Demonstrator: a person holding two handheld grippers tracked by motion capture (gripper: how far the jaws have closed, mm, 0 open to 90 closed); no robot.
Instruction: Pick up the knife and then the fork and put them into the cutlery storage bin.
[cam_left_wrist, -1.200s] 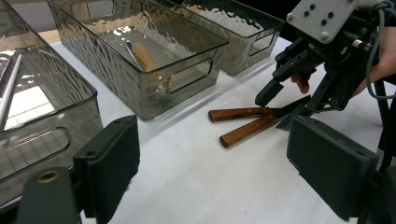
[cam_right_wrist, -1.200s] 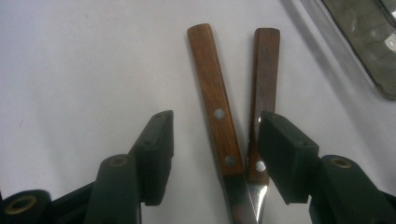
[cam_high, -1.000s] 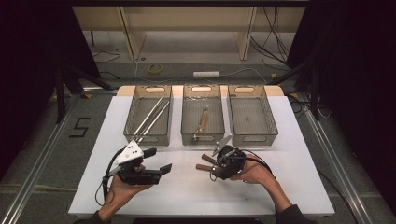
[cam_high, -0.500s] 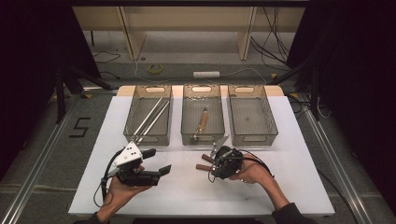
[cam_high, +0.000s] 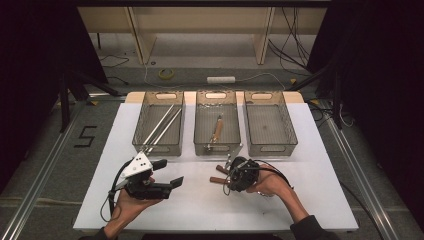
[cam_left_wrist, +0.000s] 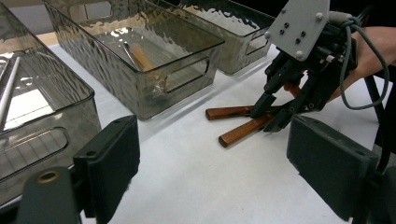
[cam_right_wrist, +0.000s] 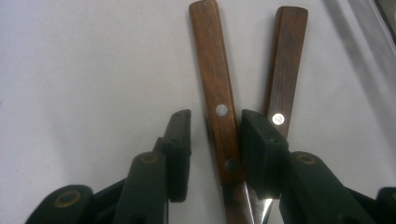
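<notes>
Straddling one wooden-handled knife (cam_right_wrist: 218, 98), right tongs (cam_right_wrist: 215, 140) parted.

We see two knives with smooth brown wooden handles (cam_right_wrist: 218, 93) and shiny metal rivets, lower centre, on a matt white table (cam_right_wrist: 84, 60), beside rippled smoky plastic bins (cam_left_wrist: 154, 60).

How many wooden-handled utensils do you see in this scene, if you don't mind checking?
3. Two lie on the white table, their handles fanned apart: one between the right gripper's open jaws, one just beside them. A third rests in the middle bin.
</notes>
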